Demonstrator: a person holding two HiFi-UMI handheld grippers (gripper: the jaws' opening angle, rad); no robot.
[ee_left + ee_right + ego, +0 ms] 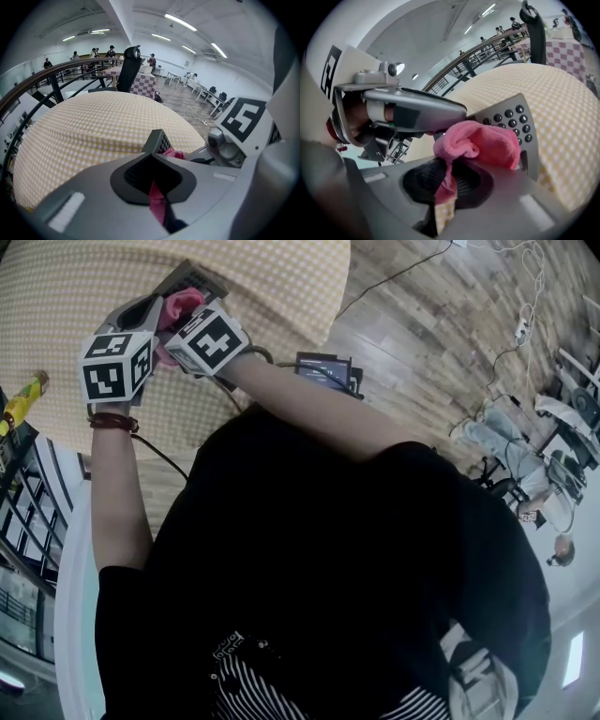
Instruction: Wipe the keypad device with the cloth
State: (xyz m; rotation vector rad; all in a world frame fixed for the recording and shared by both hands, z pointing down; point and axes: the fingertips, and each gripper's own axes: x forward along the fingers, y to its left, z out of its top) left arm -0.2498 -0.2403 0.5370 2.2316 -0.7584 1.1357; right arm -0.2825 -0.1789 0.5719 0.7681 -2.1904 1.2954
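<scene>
A grey keypad device [513, 122] with black round buttons is held above the yellow checkered table [281, 277]. My left gripper [152, 176] is shut on its near edge, and a corner of the keypad device [158, 140] rises just past the jaws. My right gripper [450, 180] is shut on a pink cloth [480, 140], whose bunched end lies against the device's lower face, hiding some buttons. In the head view both grippers meet at the upper left, with the pink cloth [183, 304] between them and the keypad device [192, 277] just beyond.
A black office chair [129, 65] stands beyond the table. A dark curved railing [51, 75] runs along the left. A yellow bottle [23, 395] sits at the left edge. A black box [323, 367] and cables [520, 329] lie on the wooden floor. People stand and sit far off.
</scene>
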